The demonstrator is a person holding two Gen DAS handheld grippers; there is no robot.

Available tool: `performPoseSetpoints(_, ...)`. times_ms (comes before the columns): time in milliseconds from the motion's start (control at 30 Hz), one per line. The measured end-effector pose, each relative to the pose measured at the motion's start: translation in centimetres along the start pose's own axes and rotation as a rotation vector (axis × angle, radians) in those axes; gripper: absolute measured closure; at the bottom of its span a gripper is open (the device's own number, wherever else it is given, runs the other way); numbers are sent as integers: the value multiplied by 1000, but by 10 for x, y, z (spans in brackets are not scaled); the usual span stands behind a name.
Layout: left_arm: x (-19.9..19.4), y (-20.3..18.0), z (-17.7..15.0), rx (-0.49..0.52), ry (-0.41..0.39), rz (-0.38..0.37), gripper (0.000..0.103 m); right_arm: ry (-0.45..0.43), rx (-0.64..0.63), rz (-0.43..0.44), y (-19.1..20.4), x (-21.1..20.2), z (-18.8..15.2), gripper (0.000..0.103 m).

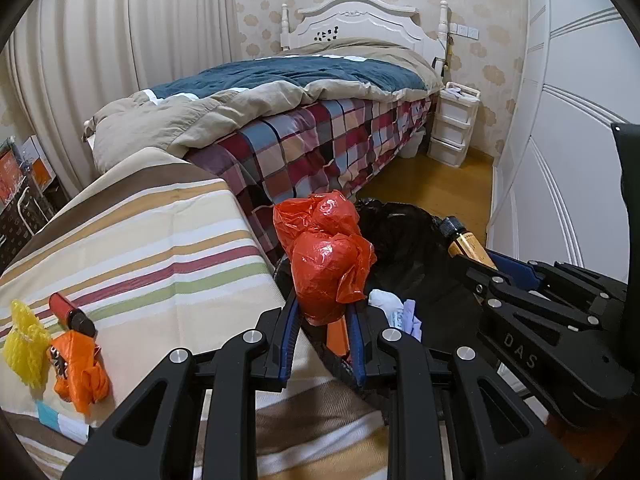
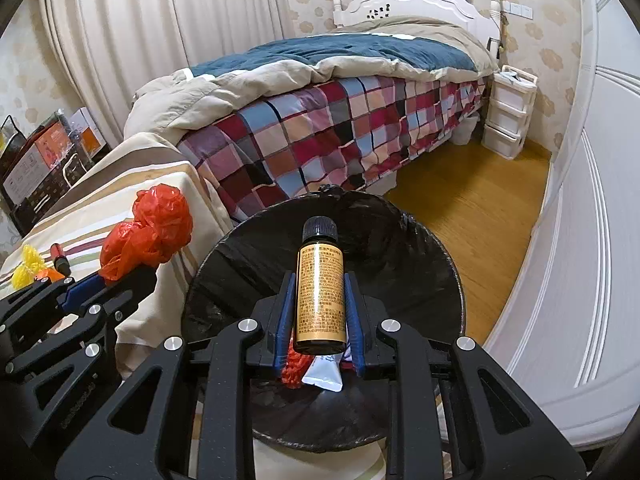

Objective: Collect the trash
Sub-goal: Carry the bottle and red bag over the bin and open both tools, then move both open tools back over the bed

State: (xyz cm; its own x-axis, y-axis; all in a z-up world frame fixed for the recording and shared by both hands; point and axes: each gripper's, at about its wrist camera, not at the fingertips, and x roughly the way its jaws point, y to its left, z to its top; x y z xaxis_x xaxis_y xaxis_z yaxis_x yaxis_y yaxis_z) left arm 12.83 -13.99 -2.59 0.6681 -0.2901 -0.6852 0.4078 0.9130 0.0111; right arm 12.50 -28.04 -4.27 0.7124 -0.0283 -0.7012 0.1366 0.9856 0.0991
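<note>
My left gripper (image 1: 322, 312) is shut on a crumpled red plastic bag (image 1: 324, 256), held at the edge of the striped surface (image 1: 160, 240), beside the black-lined trash bin (image 1: 404, 236). My right gripper (image 2: 320, 300) is shut on a small amber bottle (image 2: 320, 288) with a black cap, held over the bin (image 2: 416, 248). The bottle (image 1: 466, 240) and right gripper (image 1: 500, 276) also show in the left wrist view. The red bag (image 2: 152, 224) and left gripper (image 2: 116, 276) show in the right wrist view. The bin holds white paper (image 1: 386, 302), a red mesh piece (image 2: 294, 368) and a white wrapper (image 2: 324, 372).
On the striped surface lie a yellow mesh (image 1: 26, 344), an orange bag (image 1: 78, 368) and a red lighter (image 1: 72, 312). A bed with plaid cover (image 1: 320, 140) stands behind. White drawers (image 1: 454, 124) and wardrobe doors (image 1: 560, 120) flank a wooden floor (image 2: 480, 200).
</note>
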Motion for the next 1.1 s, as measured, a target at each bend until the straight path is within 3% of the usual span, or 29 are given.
performPoseSetpoints(200, 5, 2, 2, -17, 15, 8, 73, -10, 18, -19, -6, 1, -1, 78)
performPoseSetpoints(300, 3, 3, 1, -25, 11, 19, 53, -10, 26, -29, -9, -1, -2, 70)
performPoseSetpoints(467, -7, 6, -2, -33, -11, 51, 33, -27, 22, -48, -8, -11, -4, 61)
performPoseSetpoints(633, -21, 17, -8, -60, -16, 84, 29, -39, 16, -52, -4, -20, -6, 48)
performPoseSetpoints(1100, -67, 75, -51, -181, 21, 178, 28, -23, -43, 25, 46, -42, -29, 43)
